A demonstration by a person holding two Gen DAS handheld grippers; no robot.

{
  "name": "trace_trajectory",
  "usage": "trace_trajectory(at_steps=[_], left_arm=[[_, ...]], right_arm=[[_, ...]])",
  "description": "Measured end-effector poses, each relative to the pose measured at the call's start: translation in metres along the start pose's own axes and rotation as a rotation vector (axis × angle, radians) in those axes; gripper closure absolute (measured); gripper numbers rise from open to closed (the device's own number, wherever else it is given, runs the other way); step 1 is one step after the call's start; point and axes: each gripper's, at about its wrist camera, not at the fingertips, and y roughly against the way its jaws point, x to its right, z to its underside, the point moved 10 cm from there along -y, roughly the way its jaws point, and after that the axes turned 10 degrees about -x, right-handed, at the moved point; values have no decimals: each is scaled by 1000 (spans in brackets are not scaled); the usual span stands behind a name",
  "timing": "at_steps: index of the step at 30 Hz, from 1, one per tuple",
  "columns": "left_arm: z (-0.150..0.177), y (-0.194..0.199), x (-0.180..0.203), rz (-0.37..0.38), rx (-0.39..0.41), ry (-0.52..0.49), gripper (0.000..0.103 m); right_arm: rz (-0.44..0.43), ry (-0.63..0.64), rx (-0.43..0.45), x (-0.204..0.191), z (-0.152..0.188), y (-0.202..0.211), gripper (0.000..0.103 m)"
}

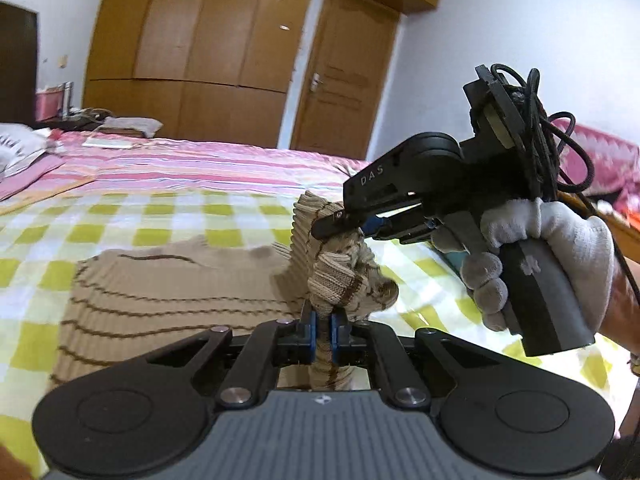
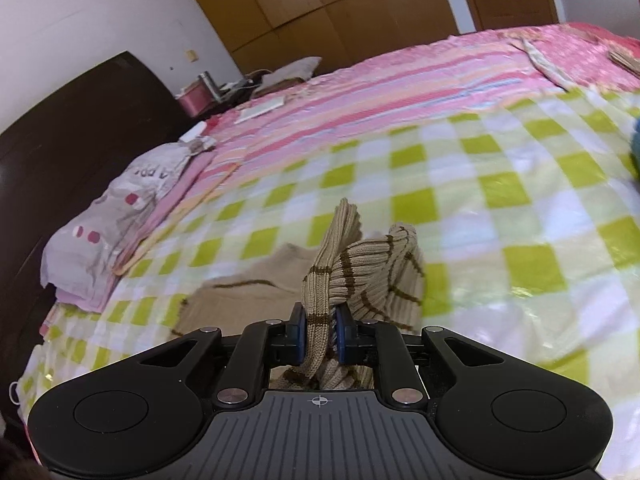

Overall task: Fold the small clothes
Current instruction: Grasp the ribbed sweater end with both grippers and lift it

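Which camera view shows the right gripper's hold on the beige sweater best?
The left wrist view: it shows the right gripper from the side, its jaws shut on a raised fold of the beige sweater, with the gloved hand behind. The right wrist view shows only the pads pinching the knit close up.

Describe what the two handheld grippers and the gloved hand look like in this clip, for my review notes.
Both grippers are black linkage frames with blue finger pads and silver pivot bolts above a ribbed grey body bearing a small crosshair mark. The right gripper carries white "DAS" lettering, a dark grey handle and a bundle of black cables at its rear. The hand on it wears a white knit glove. The left gripper looks alike.
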Motion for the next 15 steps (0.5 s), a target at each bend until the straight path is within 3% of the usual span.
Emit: trace_trajectory(at_steps=[15], left_arm=[[12,39,-116,-80,43,197,89]], right_arm=[[-63,133,-77,-135,1,-83,89]])
